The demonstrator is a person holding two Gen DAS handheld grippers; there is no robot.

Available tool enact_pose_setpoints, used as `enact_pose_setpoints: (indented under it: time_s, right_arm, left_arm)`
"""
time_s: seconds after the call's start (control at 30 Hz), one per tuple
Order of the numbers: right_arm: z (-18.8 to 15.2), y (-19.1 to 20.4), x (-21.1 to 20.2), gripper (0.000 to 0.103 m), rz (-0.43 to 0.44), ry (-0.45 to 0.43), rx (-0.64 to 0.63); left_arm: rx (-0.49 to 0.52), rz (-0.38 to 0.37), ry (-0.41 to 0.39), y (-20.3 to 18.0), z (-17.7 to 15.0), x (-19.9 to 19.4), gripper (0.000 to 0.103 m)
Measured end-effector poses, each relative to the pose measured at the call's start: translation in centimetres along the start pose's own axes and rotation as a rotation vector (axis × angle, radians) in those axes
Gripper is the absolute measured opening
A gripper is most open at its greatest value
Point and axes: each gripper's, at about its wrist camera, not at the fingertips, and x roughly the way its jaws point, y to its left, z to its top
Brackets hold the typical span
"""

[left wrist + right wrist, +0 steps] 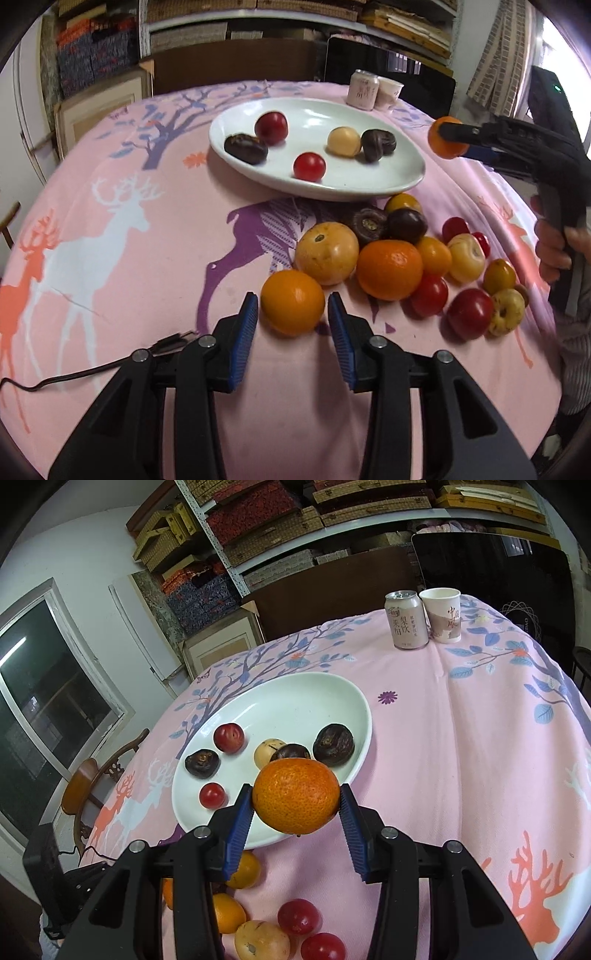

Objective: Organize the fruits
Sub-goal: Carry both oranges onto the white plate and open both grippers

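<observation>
A: Status of the right gripper point(296, 805)?

B: Clamped on a round, dimpled orange mandarin point(295, 800), blue ribbed pads on its two flanks. It hangs in the air at the near rim of the white oval ceramic plate point(354, 701). The plate holds five small fruits: two red, two dark brown, one pale yellow.

A: And the left gripper point(291, 314)?

B: Jaws apart, straddling a smooth orange round fruit point(292, 302) that sits on the cloth. A thin gap shows on each side; the pads do not press on it.

A: Handling notes?

B: Judged light, with a firm skin over a soft body. It rolls freely. Grip across the widest part, at moderate force; too much would bruise or split it.

A: Surface?

B: Pink cotton tablecloth point(140, 266) printed with deer and trees, soft, so it damps rolling. The unsorted fruit pile point(413, 266) lies just beside the plate. A drinks can point(406, 620) and paper cup point(443, 614) stand at the far edge. Shelves of woven boxes point(258, 528) line the wall behind.
</observation>
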Motion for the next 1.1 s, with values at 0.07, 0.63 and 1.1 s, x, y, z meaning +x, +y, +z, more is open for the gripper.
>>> enact_pose_setpoints:
  time_s: [0.07,0.63,1.1]
  right_arm:
    - [0.0,0.0,0.0,0.047,0.004,-0.003,0.003]
    - [3.2,1.7,0.6,0.047,-0.028,-0.017,-0.054]
    - [6.7,-1.2,6.1,0.065,-0.032,0.007,0.087]
  left_arm:
    - [0.005,-0.005,0.024,-0.2,0.1,0.7,0.039]
    - [-0.004,0.009,-0.138,-1.5,10.9,-0.3,0.036]
    - [-0.087,-0.072,-0.060,-0.5,14.2,6.1,0.060]
